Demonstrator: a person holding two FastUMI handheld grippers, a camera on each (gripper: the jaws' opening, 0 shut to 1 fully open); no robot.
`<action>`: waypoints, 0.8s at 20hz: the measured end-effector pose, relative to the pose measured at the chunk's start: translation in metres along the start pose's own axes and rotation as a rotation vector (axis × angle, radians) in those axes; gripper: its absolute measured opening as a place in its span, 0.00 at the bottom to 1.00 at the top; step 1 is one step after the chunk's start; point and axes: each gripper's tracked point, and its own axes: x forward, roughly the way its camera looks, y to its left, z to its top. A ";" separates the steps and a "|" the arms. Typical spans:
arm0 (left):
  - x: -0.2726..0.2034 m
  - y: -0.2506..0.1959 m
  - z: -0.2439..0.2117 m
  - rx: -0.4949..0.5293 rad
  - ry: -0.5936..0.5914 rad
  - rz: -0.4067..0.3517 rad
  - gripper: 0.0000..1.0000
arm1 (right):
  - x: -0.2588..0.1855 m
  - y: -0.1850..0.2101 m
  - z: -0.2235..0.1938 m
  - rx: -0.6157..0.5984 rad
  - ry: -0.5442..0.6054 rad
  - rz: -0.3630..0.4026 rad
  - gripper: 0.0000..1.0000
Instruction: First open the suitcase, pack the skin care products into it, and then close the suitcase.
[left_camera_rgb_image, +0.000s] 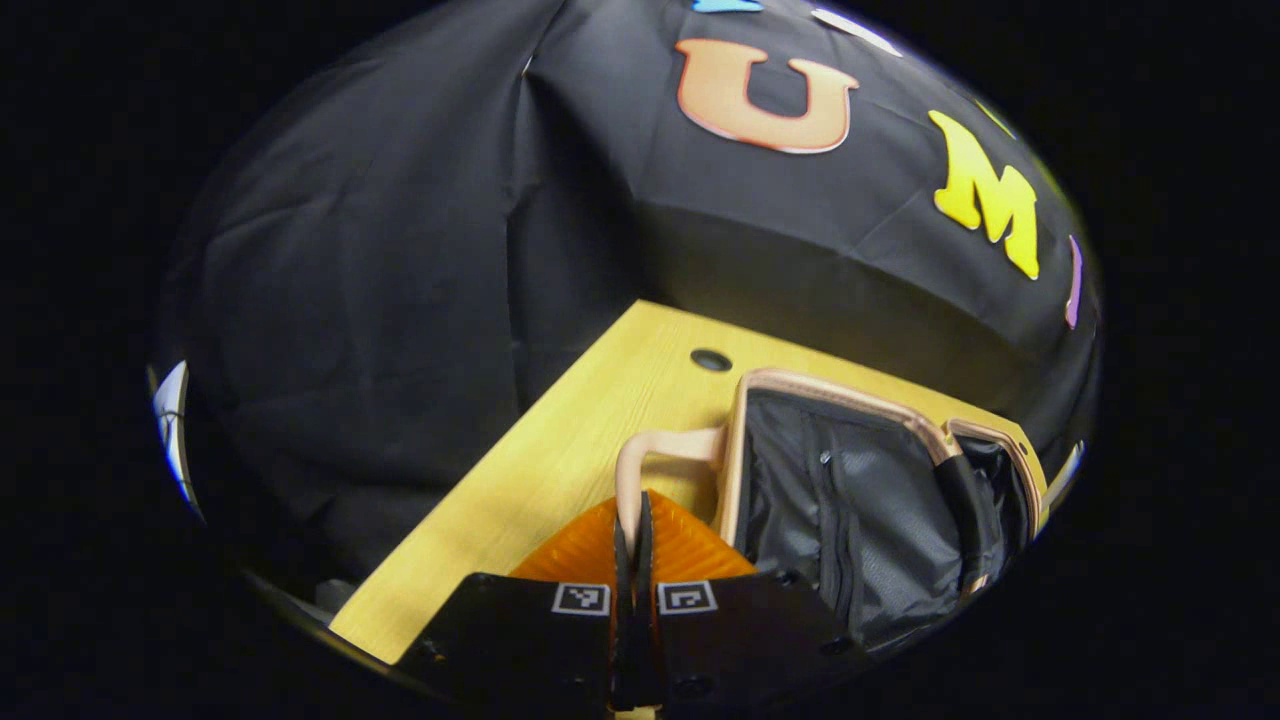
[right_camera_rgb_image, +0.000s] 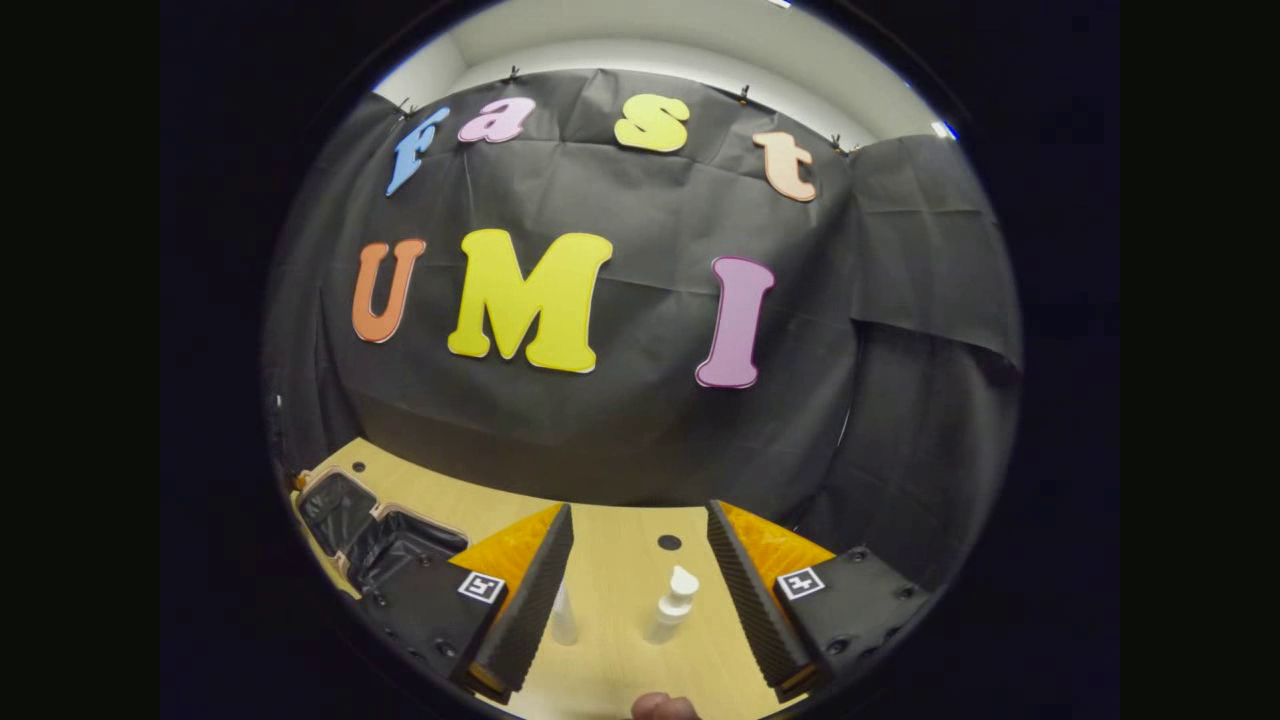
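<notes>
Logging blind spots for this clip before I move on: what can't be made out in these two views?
- Left gripper view: the hand-held gripper covers the lower part of the suitcase handle; the suitcase runs off the lower right edge.
- Right gripper view: one finger hides the lower side of the thin bottle; the pump bottle is too small to identify; the suitcase is partly behind the gripper.

In the left gripper view, the open pink-rimmed suitcase with grey mesh lining (left_camera_rgb_image: 860, 500) is cut off at its lower right, beyond the pale pink handle (left_camera_rgb_image: 650, 455). In the right gripper view, left of the white pump bottle (right_camera_rgb_image: 672, 603), a slim white bottle (right_camera_rgb_image: 563, 618) is partly hidden by the black ribbed finger (right_camera_rgb_image: 525, 605).
</notes>
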 end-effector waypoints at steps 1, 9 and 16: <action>-0.003 0.001 -0.002 -0.001 0.023 0.012 0.06 | 0.000 0.000 -0.001 -0.002 -0.004 0.003 0.80; -0.093 -0.062 0.083 0.160 -0.192 0.109 0.99 | 0.005 -0.022 -0.018 0.105 0.002 0.017 0.80; -0.180 -0.247 0.098 0.158 -0.319 -0.003 0.98 | 0.003 -0.064 -0.024 0.116 -0.045 0.059 0.80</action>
